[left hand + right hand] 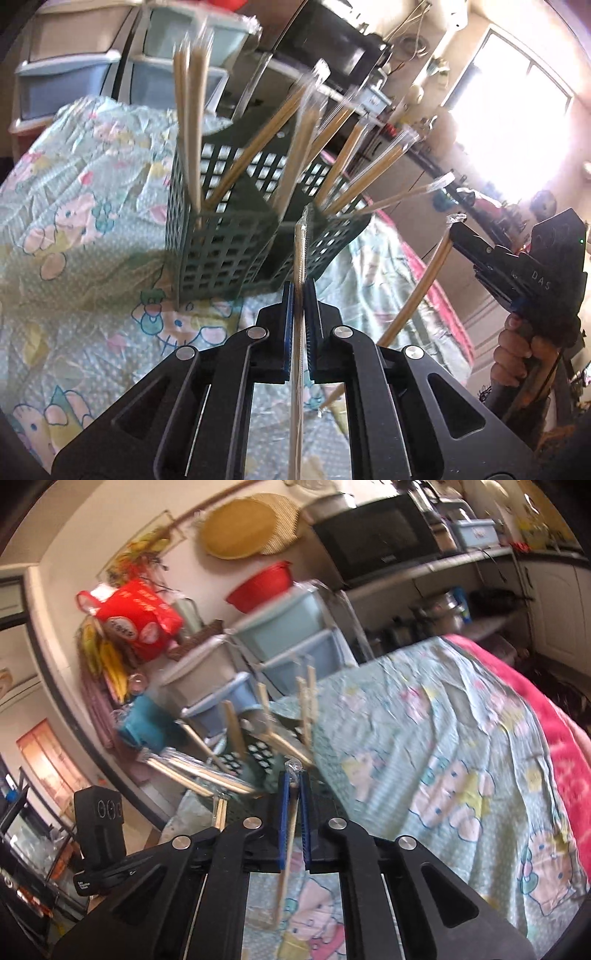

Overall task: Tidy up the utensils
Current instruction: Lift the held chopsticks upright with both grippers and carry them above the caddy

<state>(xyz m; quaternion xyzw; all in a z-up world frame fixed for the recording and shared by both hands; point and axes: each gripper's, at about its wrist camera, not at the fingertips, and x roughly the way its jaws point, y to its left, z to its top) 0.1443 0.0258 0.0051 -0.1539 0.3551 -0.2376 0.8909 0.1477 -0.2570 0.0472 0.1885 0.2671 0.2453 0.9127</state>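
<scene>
- Step in hand, as judged: carry of wrapped chopsticks to the green basket [236, 236], which already holds many pairs.
- Left gripper [299, 295]: jaws clenched on one wrapped pair [300, 254], tip toward 12 o'clock, basket just beyond.
- Right gripper [293, 786]: jaws clenched on a second pair [286, 864], which hangs toward 6 o'clock; basket at 11 o'clock.
- Basket is set on the cartoon-print cloth [85, 206].
- Next, likely: each pair to be tilted tip-down over an open compartment, then released.

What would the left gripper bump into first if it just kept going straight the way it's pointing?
Most likely the green utensil basket, which stands straight ahead of the left gripper. The wrapped chopsticks it holds would probably touch the basket's near rim first, though depth is hard to judge here.
</scene>
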